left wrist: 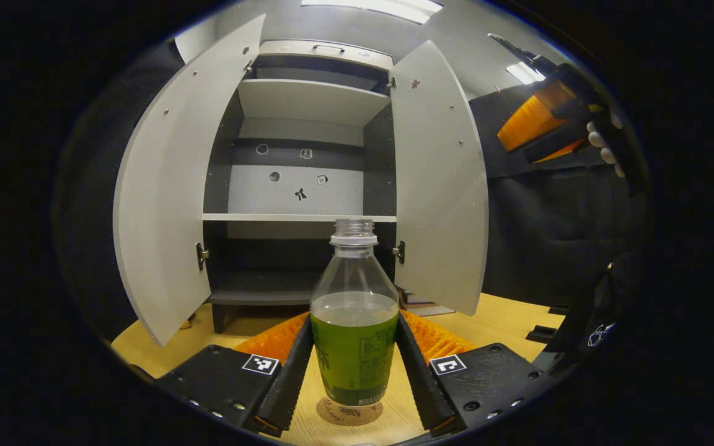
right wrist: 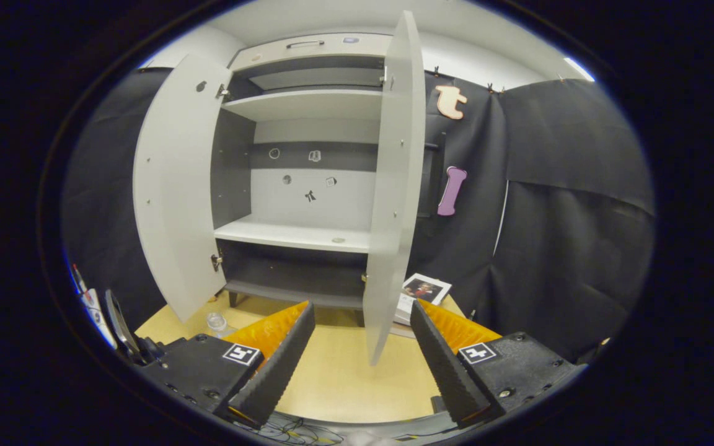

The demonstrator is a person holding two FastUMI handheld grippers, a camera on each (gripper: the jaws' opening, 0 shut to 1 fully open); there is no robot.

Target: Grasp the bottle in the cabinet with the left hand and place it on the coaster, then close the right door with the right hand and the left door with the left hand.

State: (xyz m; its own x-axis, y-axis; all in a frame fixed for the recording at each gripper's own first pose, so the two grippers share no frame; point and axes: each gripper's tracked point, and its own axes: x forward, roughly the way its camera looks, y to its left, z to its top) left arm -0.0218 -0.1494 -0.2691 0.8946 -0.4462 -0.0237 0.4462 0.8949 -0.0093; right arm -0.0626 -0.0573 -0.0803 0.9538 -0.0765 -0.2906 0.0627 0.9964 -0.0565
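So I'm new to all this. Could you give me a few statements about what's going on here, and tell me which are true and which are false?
1. The bottle stands upright on the coaster. True.
2. The bottle has its cap on. False: its neck is open, with no cap.
3. Both cabinet doors are shut. False: the left door and the right door both stand open.
4. The left claw has a finger on each side of the bottle. True.
5. The right claw is holding the right door. False: it is open and holds nothing; the door's edge is ahead of it.
6. The bottle holds green liquid. True.
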